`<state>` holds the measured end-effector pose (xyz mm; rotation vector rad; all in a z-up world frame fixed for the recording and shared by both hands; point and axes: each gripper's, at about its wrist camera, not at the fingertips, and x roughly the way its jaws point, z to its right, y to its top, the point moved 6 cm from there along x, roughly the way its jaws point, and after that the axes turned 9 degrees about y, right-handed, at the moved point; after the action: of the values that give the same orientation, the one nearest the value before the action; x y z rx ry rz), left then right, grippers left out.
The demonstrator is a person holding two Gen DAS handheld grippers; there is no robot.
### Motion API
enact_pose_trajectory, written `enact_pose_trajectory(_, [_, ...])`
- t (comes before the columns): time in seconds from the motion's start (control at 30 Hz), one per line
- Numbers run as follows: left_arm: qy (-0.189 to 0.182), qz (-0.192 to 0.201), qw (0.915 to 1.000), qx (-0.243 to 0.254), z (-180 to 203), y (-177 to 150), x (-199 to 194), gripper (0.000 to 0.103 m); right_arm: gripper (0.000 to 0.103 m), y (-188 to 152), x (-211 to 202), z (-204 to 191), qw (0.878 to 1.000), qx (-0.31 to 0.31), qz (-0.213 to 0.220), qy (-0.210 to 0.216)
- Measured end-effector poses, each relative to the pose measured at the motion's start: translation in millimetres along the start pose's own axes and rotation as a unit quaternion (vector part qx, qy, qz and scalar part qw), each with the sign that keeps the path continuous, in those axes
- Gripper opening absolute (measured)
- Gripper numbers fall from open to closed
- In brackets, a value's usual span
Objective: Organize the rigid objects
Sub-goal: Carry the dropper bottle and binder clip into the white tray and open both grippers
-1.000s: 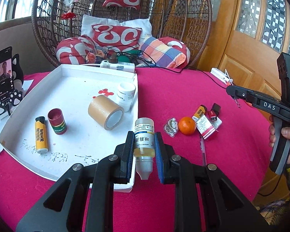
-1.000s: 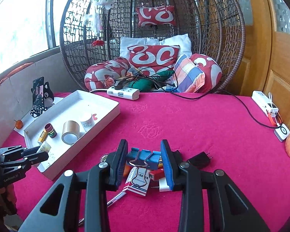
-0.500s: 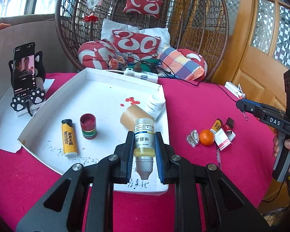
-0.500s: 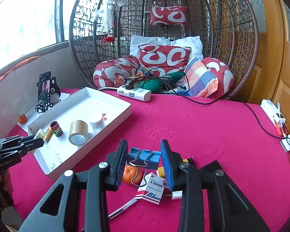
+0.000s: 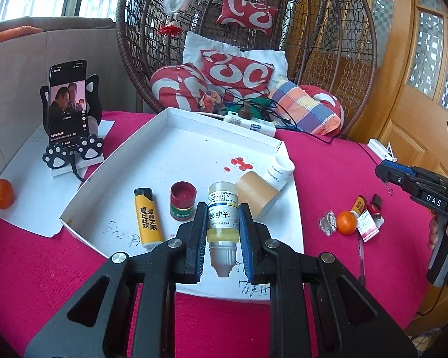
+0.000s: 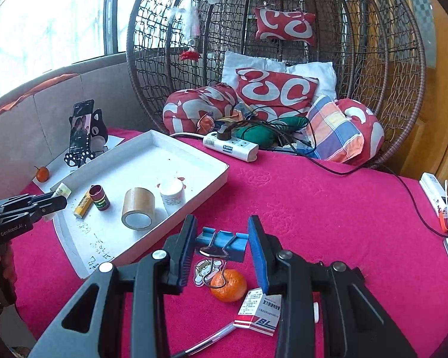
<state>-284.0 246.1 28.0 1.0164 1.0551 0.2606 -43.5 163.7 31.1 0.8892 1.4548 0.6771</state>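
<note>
While you work over a tabletop [image 6: 328, 208] draped in a magenta cloth, a brown wicker egg chair [image 6: 388, 68] heaped with red-and-white patterned cushions stands behind it, an orange wooden door [image 5: 415, 113] lies off to the right and bright windows to the left. A shallow white rectangular tray [image 5: 176, 149] sits on the left part of the cloth, and a black phone on a cat-shaped stand [image 5: 68, 110] rests on white paper beyond it, next to a small orange.

Your left gripper [image 5: 222, 235] is clamped on a small clear plastic dropper bottle of yellow liquid with a white label [image 5: 222, 217]. The bottle hangs above the near part of the tray, its long axis running along the fingers, the white nozzle cap pointing back towards you and the flat base away towards the chair. Below and around it in the tray lie a yellow lighter [image 5: 147, 217], a little dark-red jar [image 5: 182, 200], a roll of tan tape [image 5: 255, 194] and a white pill bottle [image 5: 279, 170].

Your right gripper [image 6: 222, 244] is closed on a blue binder clip with silver wire handles [image 6: 221, 240], pads on its two ends, so its long axis runs crosswise between the fingers; the handles hang down towards you. It is held over the cloth just right of the tray's near corner, above a mandarin orange [image 6: 228, 285], a small sticker, a red-and-white medicine box [image 6: 258, 311] and a pen.
</note>
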Motion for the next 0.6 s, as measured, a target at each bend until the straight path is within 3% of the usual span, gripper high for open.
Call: enact_pose_trajectory(0.6, [0.019,-0.014,0.9997,-0.011,-13,32,42,0.019,0.034,20,60,-33,0.998,-0.032,-0.031,0.038])
